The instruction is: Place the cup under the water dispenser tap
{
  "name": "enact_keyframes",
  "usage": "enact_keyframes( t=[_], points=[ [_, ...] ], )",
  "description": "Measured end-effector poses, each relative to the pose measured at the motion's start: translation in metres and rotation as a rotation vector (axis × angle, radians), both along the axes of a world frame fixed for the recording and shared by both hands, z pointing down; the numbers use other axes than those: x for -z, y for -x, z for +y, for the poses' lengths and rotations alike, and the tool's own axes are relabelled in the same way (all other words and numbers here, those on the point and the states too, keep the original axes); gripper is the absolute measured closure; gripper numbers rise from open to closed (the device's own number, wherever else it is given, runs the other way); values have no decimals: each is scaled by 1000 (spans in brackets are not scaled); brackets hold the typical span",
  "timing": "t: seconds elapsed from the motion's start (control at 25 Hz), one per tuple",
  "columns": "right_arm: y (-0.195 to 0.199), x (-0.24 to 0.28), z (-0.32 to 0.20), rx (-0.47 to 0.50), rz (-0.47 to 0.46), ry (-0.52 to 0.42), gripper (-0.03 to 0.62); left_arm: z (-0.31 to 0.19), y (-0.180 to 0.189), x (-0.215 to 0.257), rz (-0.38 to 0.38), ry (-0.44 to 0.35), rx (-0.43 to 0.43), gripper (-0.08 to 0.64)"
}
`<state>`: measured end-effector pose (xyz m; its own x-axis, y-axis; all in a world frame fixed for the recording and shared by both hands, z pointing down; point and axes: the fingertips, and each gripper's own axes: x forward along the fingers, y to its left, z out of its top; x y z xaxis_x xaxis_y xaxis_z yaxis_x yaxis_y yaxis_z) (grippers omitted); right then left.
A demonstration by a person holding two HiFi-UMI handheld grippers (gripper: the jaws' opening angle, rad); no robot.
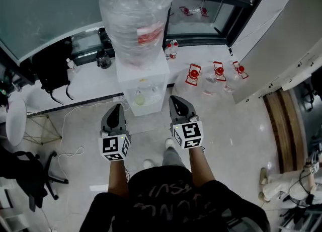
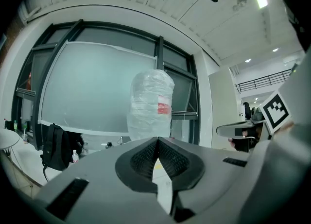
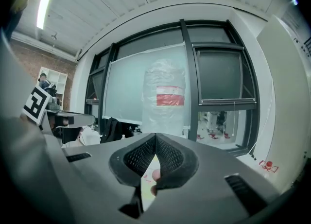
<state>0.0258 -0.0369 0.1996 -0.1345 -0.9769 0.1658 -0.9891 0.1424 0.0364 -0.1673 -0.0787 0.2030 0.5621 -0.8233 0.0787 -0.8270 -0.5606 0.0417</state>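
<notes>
The white water dispenser [image 1: 142,82] carries a big clear bottle [image 1: 135,17] with a red label, which also shows as the bottle [image 2: 150,104] and the bottle [image 3: 165,96] in the gripper views. A small pale cup-like thing [image 1: 139,98] stands in the dispenser's tap recess. My left gripper [image 1: 118,106] is shut and empty, a short way in front of the dispenser, left of the recess. My right gripper [image 1: 173,98] is shut and empty too, just right of the dispenser's front. The jaws of the left gripper [image 2: 158,140] and the right gripper [image 3: 155,135] meet at their tips.
Several red-capped water jugs [image 1: 193,74] lie on the floor right of the dispenser. A black backpack [image 1: 53,67] leans at the left. A white cable [image 1: 70,155], a black office chair [image 1: 30,175] and a round white table [image 1: 15,120] are at the near left.
</notes>
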Motion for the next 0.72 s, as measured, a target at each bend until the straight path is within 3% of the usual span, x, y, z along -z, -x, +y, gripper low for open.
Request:
enact_keyframes(
  t=[0.72],
  points=[
    [-3, 43, 13, -1, 38, -68, 578, 8, -3, 40, -8, -43, -39, 545]
  ],
)
